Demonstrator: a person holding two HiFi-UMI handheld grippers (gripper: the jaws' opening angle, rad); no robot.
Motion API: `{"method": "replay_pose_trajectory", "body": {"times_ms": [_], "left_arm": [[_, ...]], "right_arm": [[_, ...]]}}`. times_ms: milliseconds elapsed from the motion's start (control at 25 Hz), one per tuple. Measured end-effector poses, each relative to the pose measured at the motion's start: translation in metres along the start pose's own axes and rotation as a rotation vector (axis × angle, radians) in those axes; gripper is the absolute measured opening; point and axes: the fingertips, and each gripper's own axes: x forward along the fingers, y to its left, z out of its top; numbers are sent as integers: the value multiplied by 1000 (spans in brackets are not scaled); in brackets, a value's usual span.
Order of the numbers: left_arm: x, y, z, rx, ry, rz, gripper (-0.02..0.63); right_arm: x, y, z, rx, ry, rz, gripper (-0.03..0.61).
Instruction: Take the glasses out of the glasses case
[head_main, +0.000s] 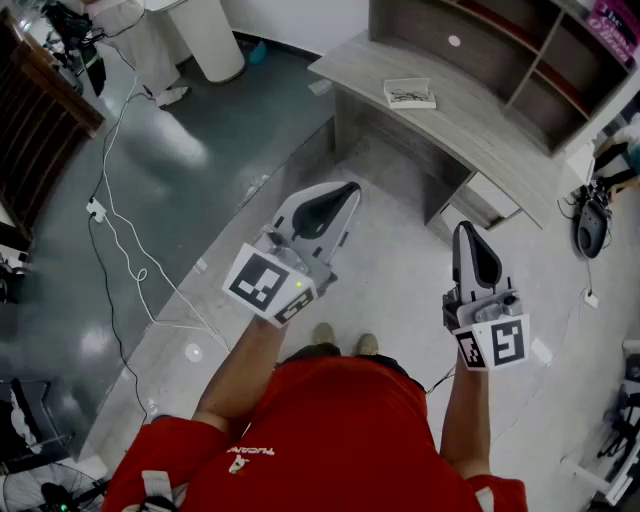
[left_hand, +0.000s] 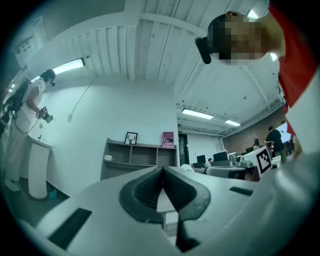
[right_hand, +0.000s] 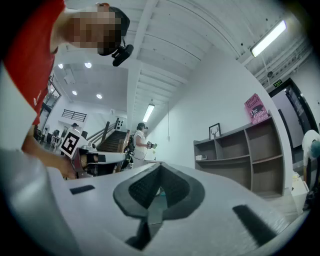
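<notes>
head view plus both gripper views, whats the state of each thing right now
left tongs: shut, nothing between them
right tongs: shut, nothing between them
case: lying on the desk, looks open, untouched
glasses: lying in the case, not yet taken out

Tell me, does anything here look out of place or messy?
Only one thing: a loose white cable trails in loops across the dark floor at the left, where a foot might catch it. Nothing looks spilled or broken. The left hand-held gripper and the right hand-held gripper are shut and empty.
</notes>
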Motion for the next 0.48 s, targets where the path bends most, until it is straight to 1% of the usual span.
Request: {"method": "replay_pose_trajectory", "body": {"times_ms": [200,480], "left_arm": [[-3,6,-1,-5,-1,-4,11],[-12,22,-3,-16,-4,-22,11]], "right_arm": [[6,4,-1,23,-7,7,5],[17,13,-5,22,3,-18,5]]}}
